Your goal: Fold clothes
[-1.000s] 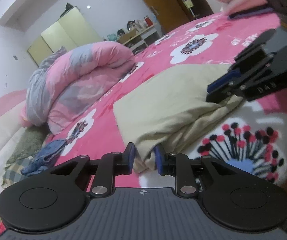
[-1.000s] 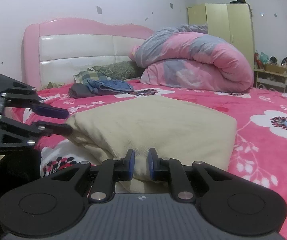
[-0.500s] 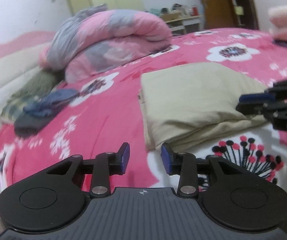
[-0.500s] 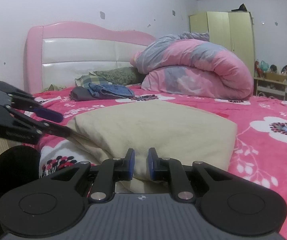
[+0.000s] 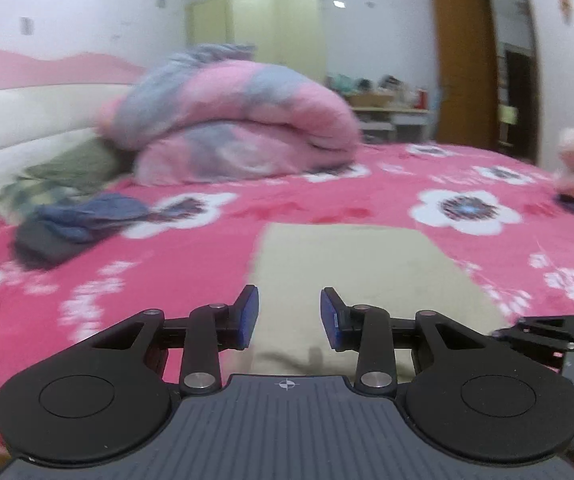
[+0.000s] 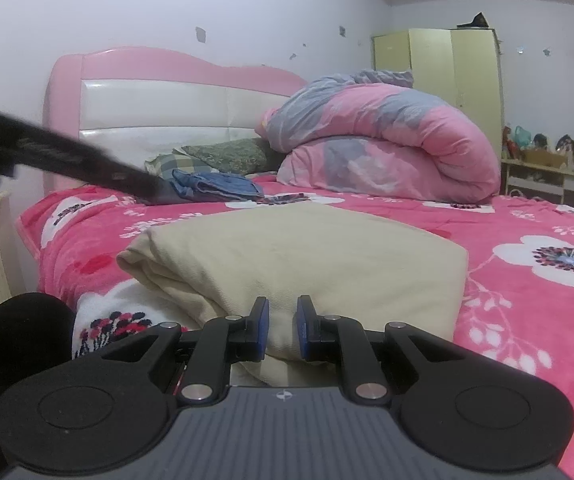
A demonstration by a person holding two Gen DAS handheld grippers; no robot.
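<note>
My right gripper (image 6: 283, 328) pinching the near edge of the folded beige cloth (image 6: 307, 248), my left gripper (image 5: 289, 316) wide apart and empty (hanging above the cloth), pink flowery bed (image 6: 527, 280) underneath.

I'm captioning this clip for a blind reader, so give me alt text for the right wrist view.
The right claw pinches the near edge of a folded beige garment lying on a pink floral bedspread. Behind it sit a rolled pink and grey duvet, blue denim clothes, a pink headboard and a pale yellow wardrobe.
</note>
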